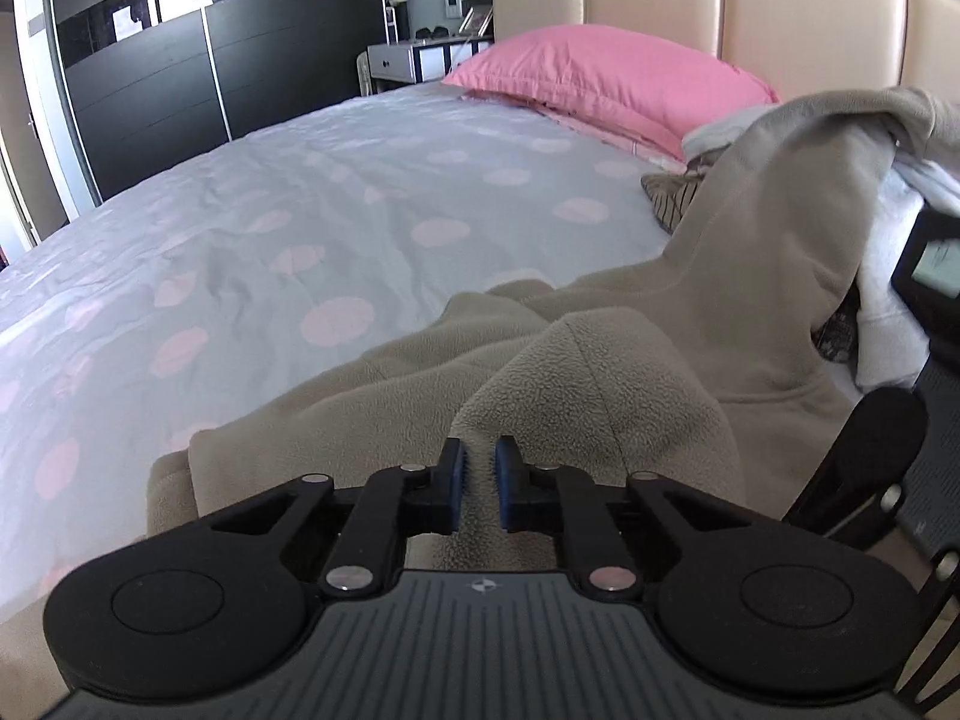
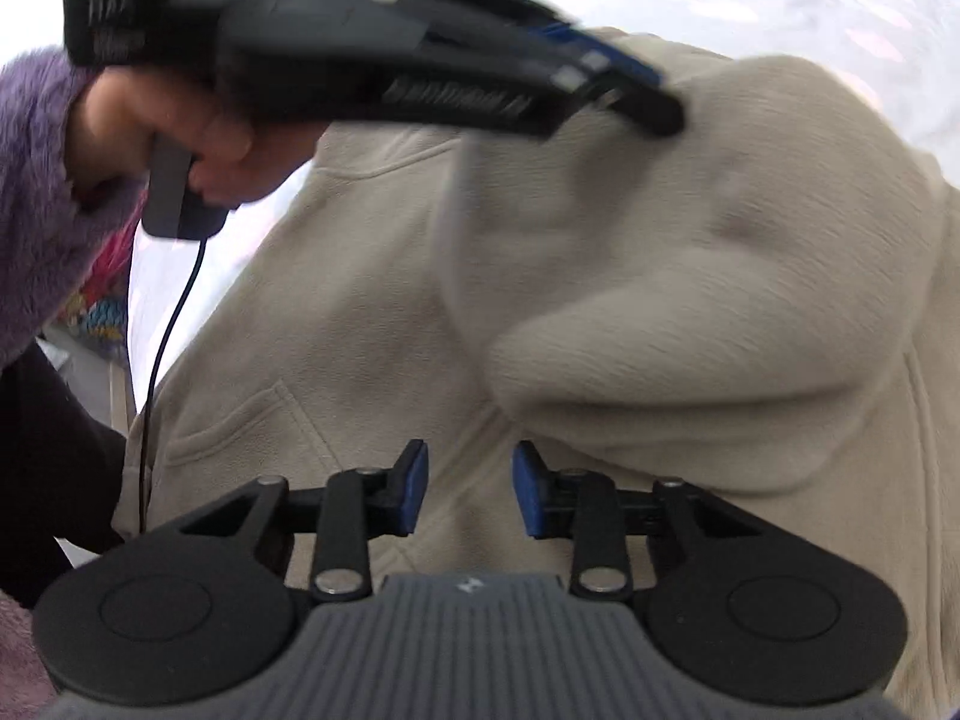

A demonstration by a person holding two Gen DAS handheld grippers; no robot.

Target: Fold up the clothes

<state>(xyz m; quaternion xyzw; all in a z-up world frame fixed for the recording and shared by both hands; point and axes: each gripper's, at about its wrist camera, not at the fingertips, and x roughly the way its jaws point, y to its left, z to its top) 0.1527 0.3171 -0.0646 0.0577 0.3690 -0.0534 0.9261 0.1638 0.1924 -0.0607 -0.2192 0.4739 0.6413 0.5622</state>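
Note:
A beige fleece hoodie (image 1: 750,252) lies rumpled across the near right part of the bed, one part rising toward the headboard. My left gripper (image 1: 478,480) is shut on a raised fold of this fleece, which shows between the blue pads. In the right wrist view the hoodie (image 2: 660,300) fills the frame, with a pocket seam at the lower left. My right gripper (image 2: 471,489) hovers just over it, jaws apart, flat fabric beneath the gap and no pad pressing. The left gripper (image 2: 630,72) appears blurred at the top, held by a hand (image 2: 198,138) in a purple fleece sleeve.
The bedspread (image 1: 300,210) is grey with pink dots and stretches away to the left. A pink pillow (image 1: 606,78) leans on the padded headboard (image 1: 810,6). White clothes (image 1: 888,312) lie at the right. A black wardrobe (image 1: 150,90) and a nightstand (image 1: 408,60) stand beyond the bed.

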